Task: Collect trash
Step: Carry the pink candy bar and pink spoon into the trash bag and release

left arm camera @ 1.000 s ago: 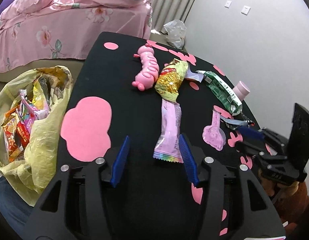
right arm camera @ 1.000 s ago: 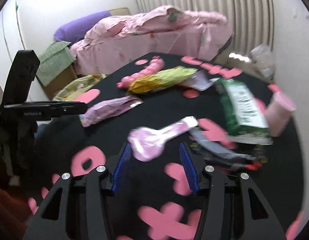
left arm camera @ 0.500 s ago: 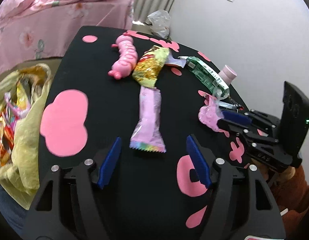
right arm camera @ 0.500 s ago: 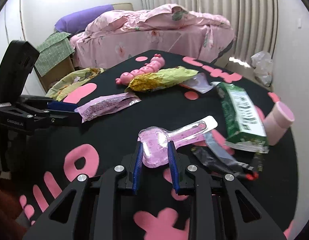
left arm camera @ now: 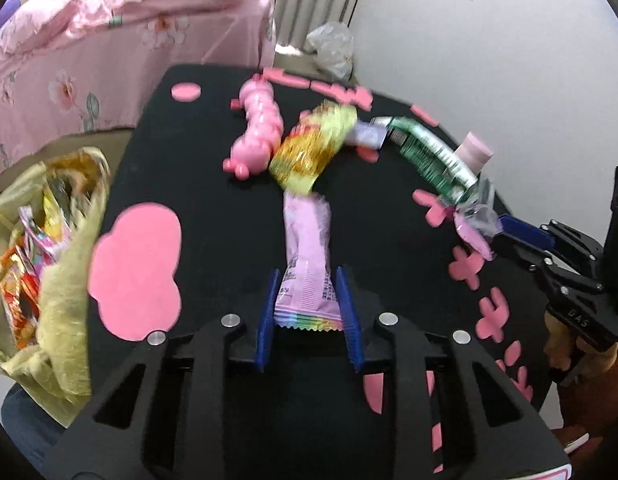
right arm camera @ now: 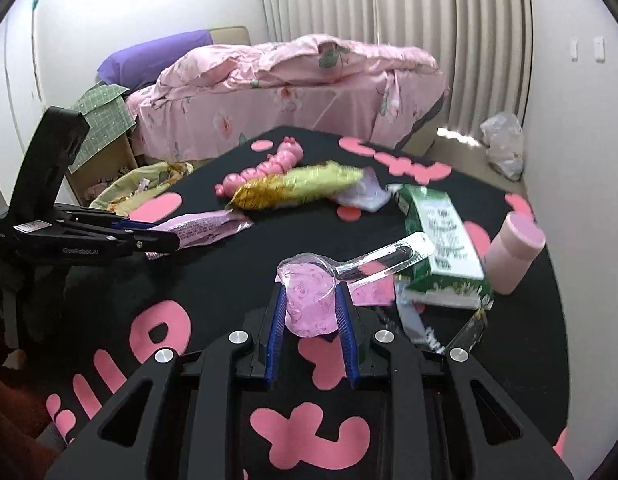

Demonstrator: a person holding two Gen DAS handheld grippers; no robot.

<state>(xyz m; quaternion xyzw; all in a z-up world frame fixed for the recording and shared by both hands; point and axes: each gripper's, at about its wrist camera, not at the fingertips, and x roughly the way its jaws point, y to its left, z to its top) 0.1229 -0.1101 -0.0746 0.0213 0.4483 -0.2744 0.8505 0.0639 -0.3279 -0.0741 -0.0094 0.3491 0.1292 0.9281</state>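
Gripping was under way on both sides. Left claw (left arm camera: 309, 304), at the lower centre of the left wrist view, was closing on the near end of the pink wrapper (left arm camera: 307, 256); its blue pads looked to be touching the wrapper's edges, and the rest of the packet lay flat on the black desk (left arm camera: 213, 184), pointing up-frame toward the gold-green packet (left arm camera: 309, 148). Right claw (right arm camera: 311, 320) held the pink blister pack (right arm camera: 309, 296) at a narrow opening, with the clear handle end of the pack pointing to the upper right of the right wrist view, over the green box (right arm camera: 441, 240).

Trash bag (left arm camera: 49, 240) sat open at the left edge of the left wrist view, just off the desk edge, already holding several wrappers.

Judgement: step in hand was the pick-up of two pieces at once. Next move called for lifting both clear of the desk and carrying them over the bag mouth before release. Right claw had the longer reach across the desk. The thin wrapper could slip if the pinch was shallow.

Still on the desk: pink caterpillar toy (left arm camera: 257, 136), pink cup (right arm camera: 513, 256).
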